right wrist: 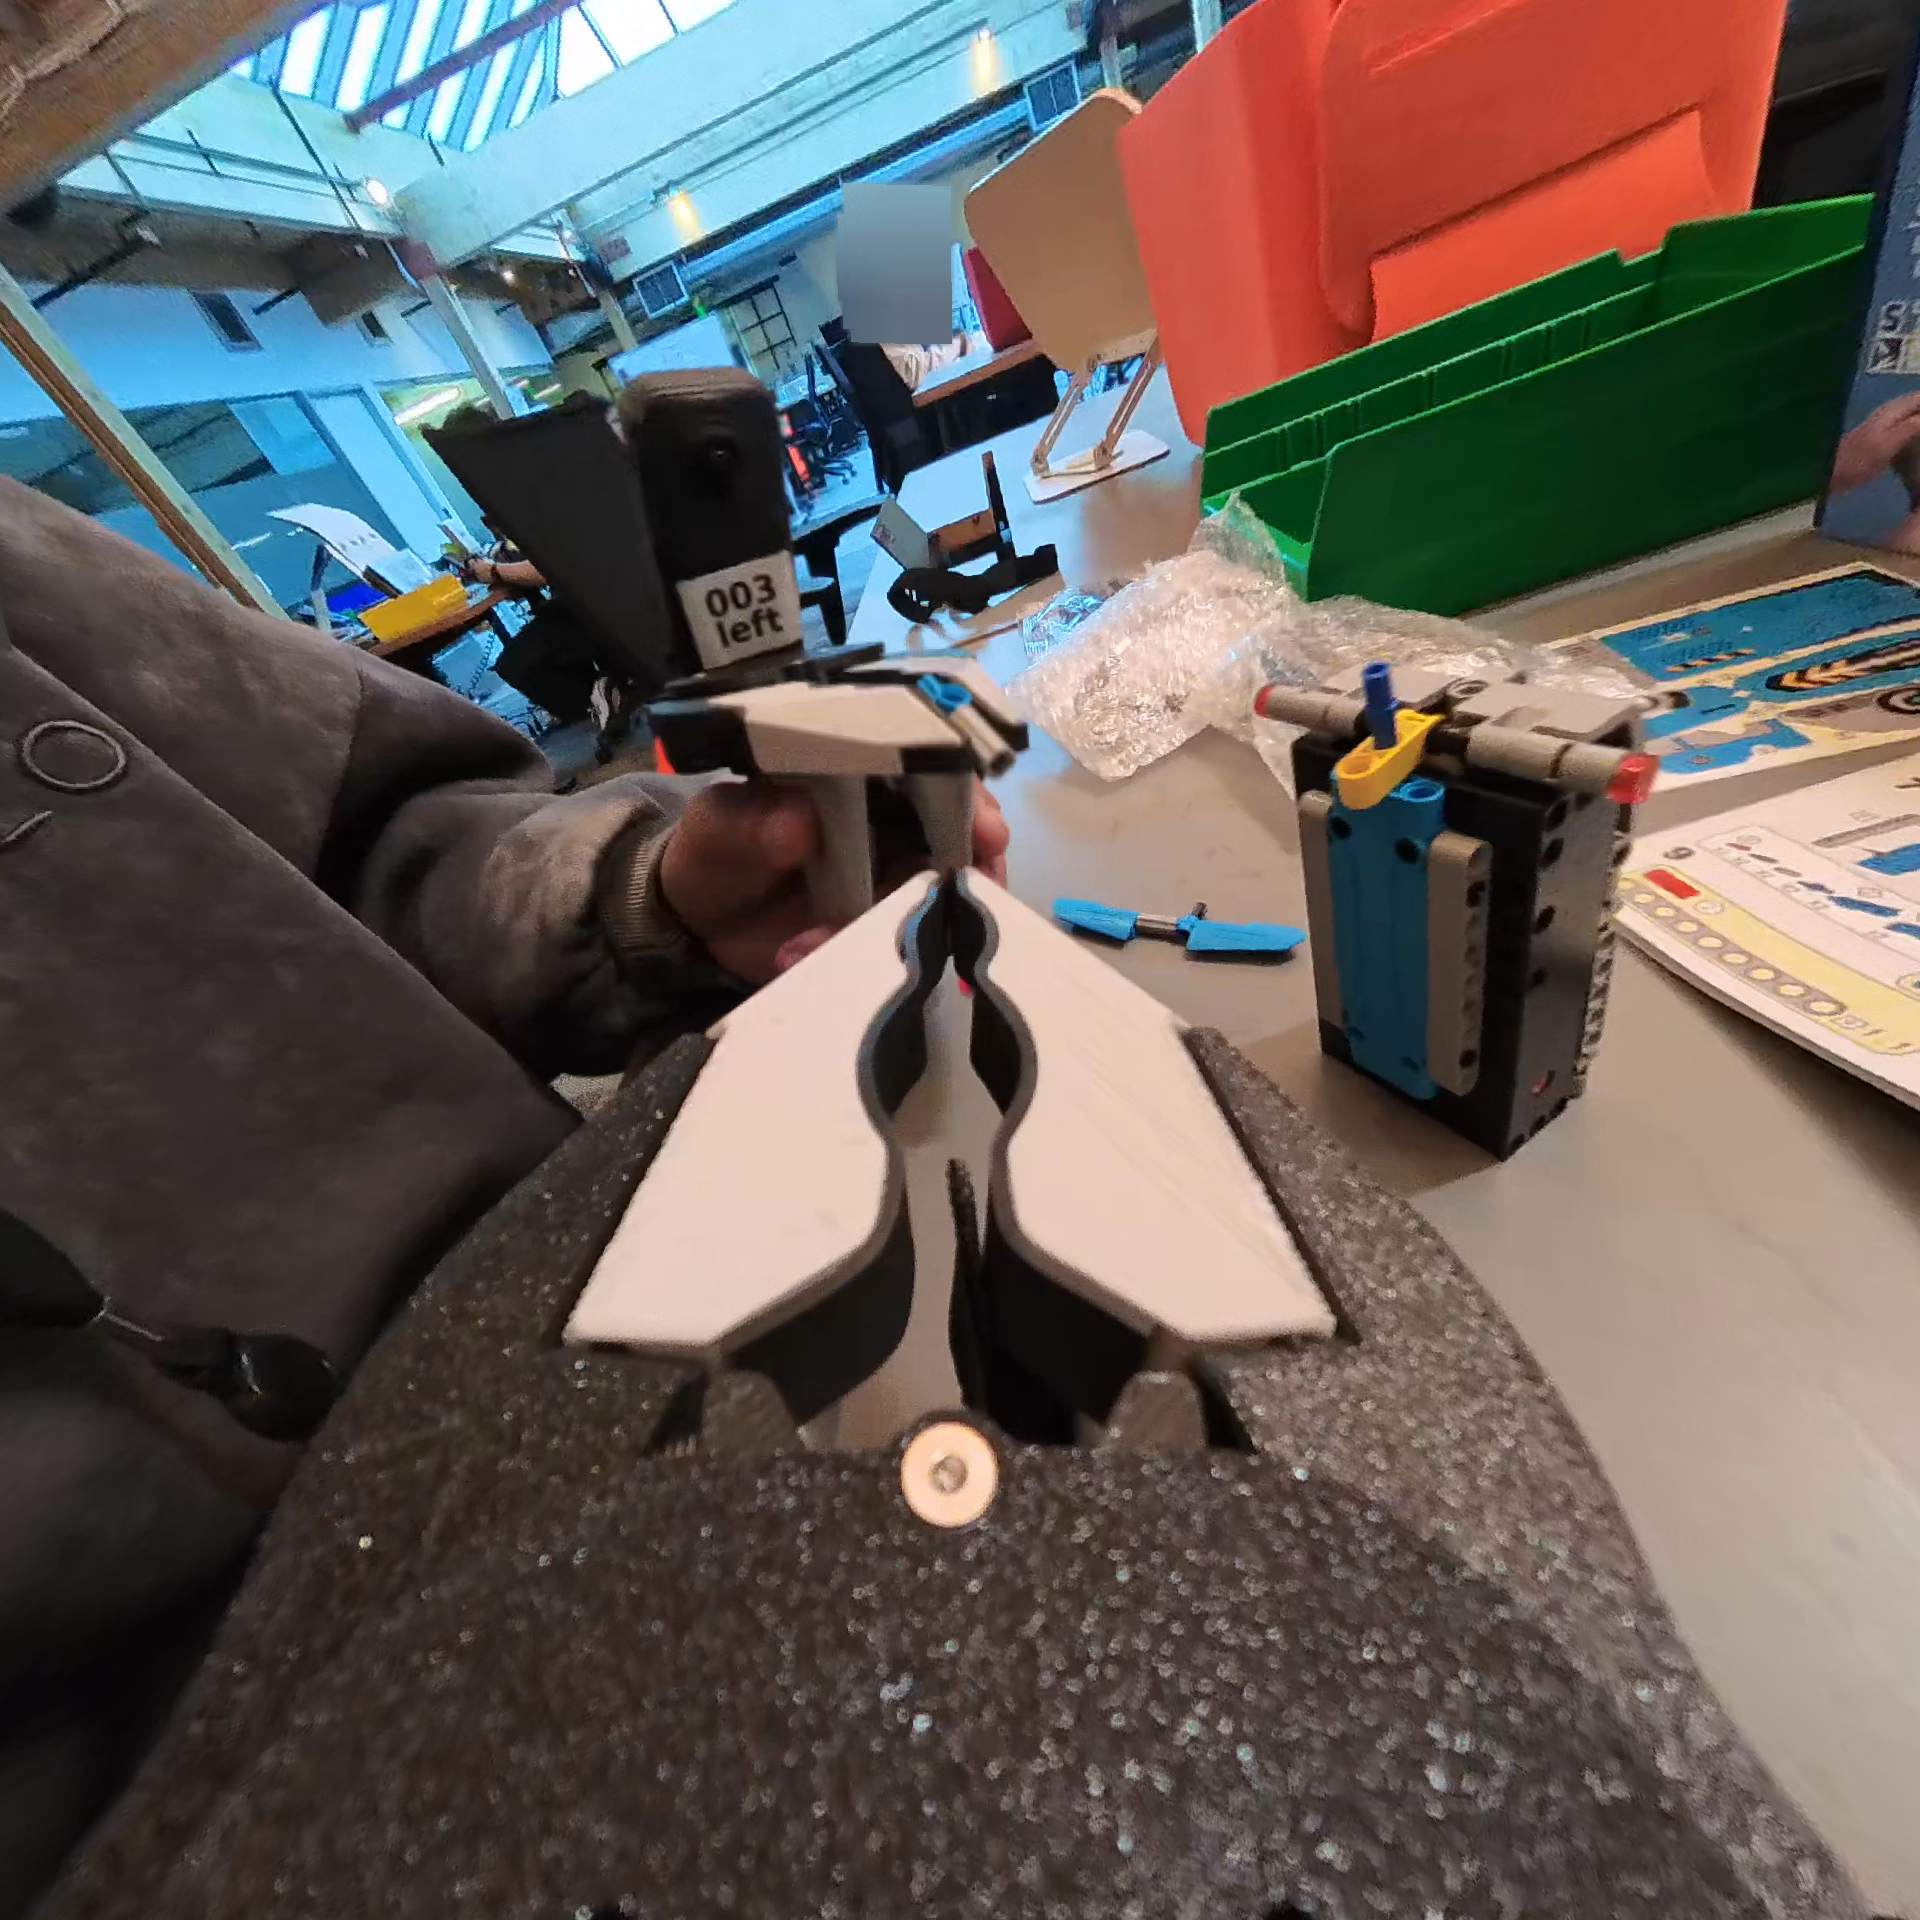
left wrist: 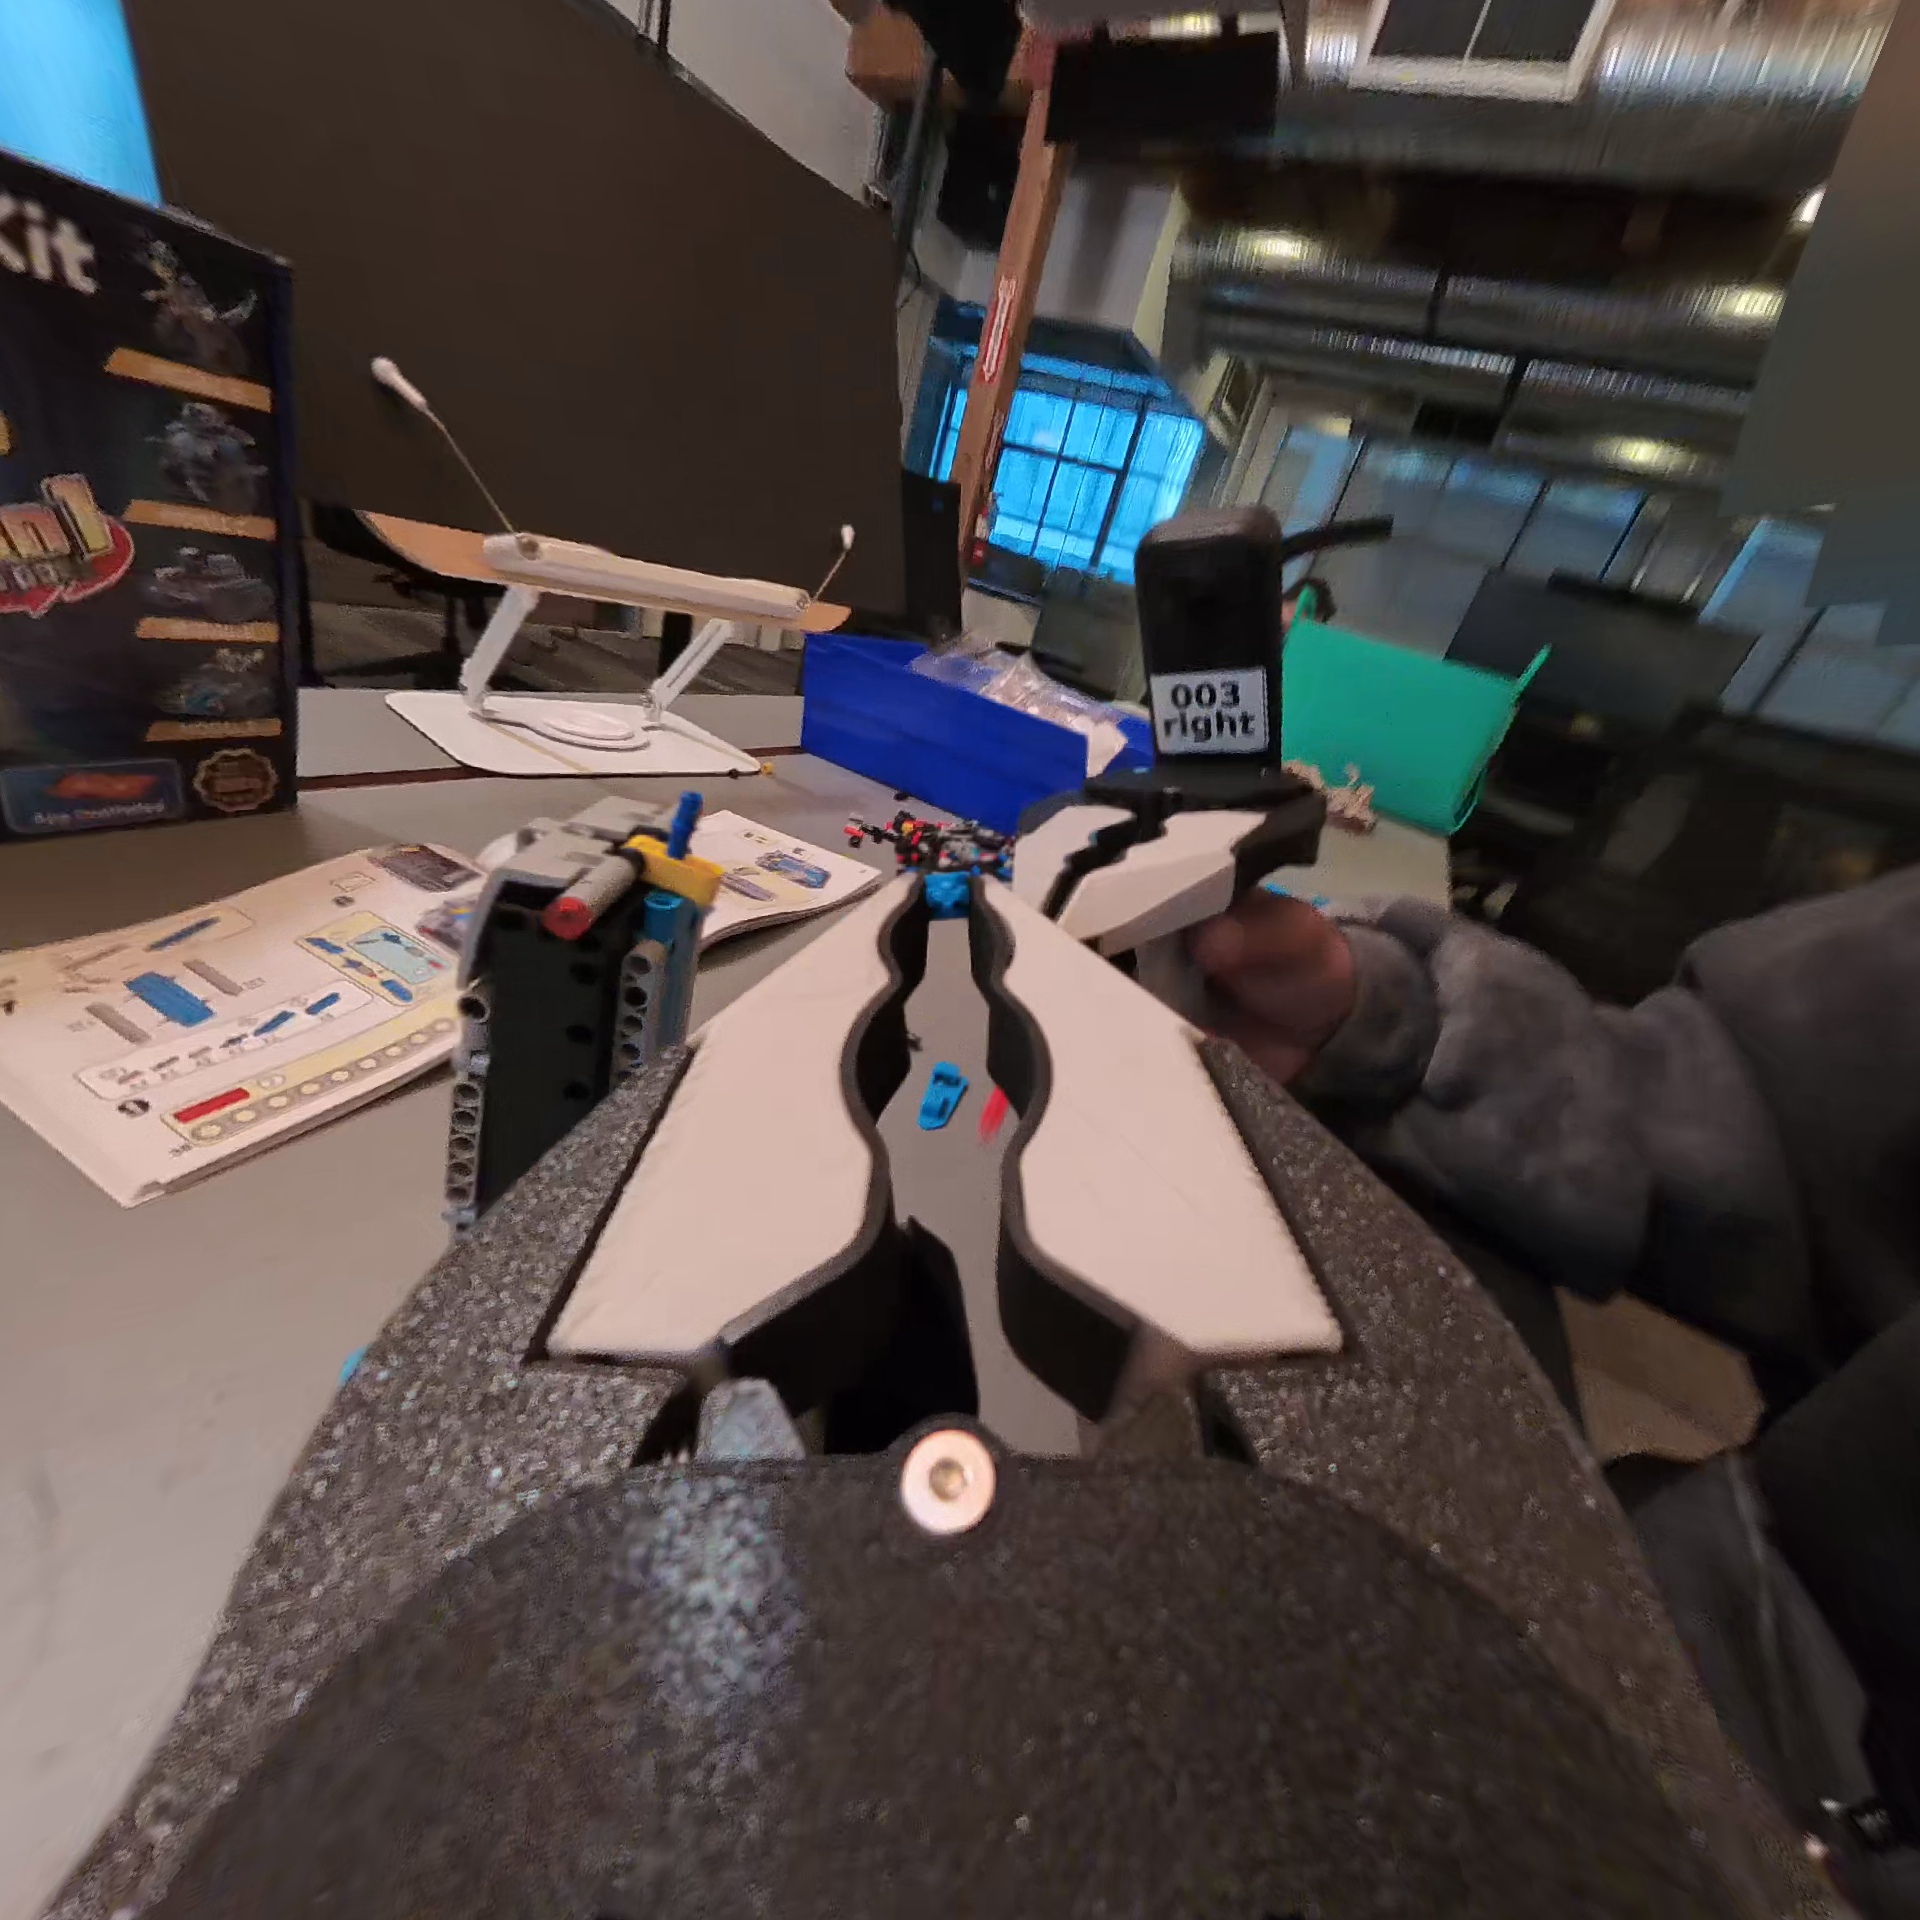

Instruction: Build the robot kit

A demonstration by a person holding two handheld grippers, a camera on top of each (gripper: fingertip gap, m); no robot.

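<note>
Blue piece (left wrist: 948, 891) pinched — left gripper (left wrist: 948, 883).

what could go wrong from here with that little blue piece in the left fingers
The small blue piece is pinched only at the tips of the left gripper, so it might slip out. The upright brick assembly stands close beside those fingers; a sideways swing could topple it.
</note>
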